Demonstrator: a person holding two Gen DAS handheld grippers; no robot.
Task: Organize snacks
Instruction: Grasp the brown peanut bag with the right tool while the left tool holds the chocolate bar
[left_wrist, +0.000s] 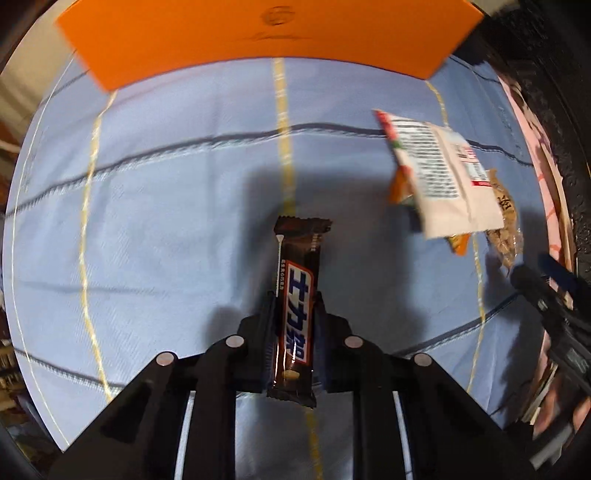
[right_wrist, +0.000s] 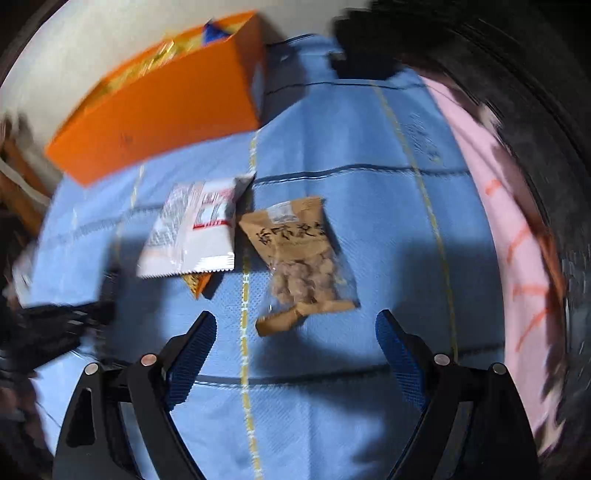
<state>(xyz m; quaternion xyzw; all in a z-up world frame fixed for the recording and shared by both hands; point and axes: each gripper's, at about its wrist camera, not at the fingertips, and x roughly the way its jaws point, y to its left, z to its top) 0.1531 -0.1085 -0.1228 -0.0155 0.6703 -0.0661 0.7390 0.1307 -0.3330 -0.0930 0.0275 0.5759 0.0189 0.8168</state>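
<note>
Clamping bar (left_wrist: 295, 302) in left gripper (left_wrist: 295, 314) (lower centre). Hanging spread-jawed over nuts (right_wrist: 299, 266), right gripper (right_wrist: 295, 332) empty. Risking slippage: narrow grip.

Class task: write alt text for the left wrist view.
The left gripper is shut on a brown chocolate bar above a blue cloth. An orange box stands beyond, and a white snack packet lies to the right.
</note>
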